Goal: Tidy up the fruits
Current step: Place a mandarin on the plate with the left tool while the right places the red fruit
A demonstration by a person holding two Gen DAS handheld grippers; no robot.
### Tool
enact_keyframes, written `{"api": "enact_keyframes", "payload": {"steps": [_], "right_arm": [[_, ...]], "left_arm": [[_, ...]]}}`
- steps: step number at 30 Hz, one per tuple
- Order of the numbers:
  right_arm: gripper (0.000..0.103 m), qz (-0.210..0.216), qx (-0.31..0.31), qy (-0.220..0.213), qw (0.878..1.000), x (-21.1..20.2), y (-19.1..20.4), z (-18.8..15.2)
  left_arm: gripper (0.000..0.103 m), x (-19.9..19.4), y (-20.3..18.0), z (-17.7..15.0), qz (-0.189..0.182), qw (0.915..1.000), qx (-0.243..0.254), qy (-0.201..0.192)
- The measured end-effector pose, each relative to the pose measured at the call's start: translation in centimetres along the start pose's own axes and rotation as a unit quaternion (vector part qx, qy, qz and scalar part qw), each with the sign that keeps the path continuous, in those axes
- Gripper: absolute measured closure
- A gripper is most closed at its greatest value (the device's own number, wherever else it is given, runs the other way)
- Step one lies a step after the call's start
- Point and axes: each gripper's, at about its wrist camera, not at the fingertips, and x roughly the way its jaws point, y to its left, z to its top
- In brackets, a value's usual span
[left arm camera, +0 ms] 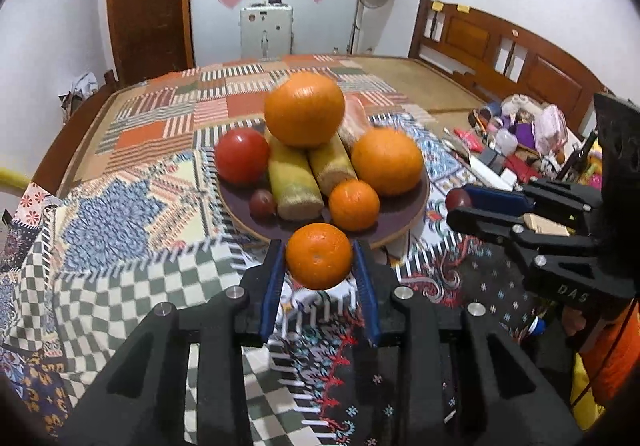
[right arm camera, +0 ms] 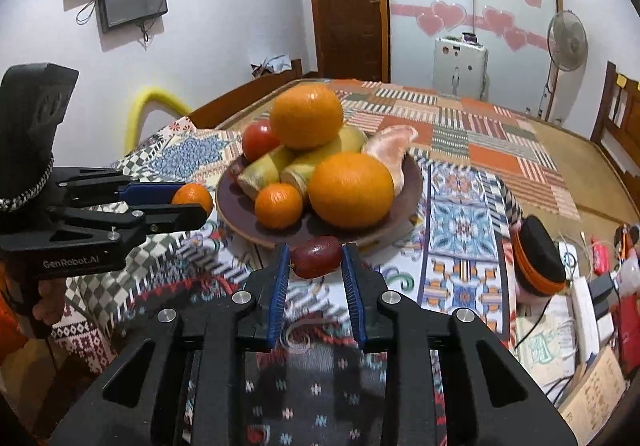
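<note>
fruits: plate holds oranges, tomato | mandarin in left hand-held gripper

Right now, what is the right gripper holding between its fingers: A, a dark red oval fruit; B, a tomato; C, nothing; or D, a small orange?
A: the right gripper is closed on a dark red oval fruit just short of the plate; the small orange is in the left gripper.

Both wrist cameras look forward along their claws, close to the shared fruit plate, from opposite sides.
</note>
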Motion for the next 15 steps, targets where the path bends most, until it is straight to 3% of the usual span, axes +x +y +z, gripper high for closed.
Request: {"api": "enact_keyframes", "payload": {"steps": [15], "right_arm": [[0.078,0.000,-0.026,0.030,0.999,2.9,0.5,0.8]], "left_arm": [[0.069,2.3,0.5,0.8,-0.002,0.9998,-0.017,0.007]]}}
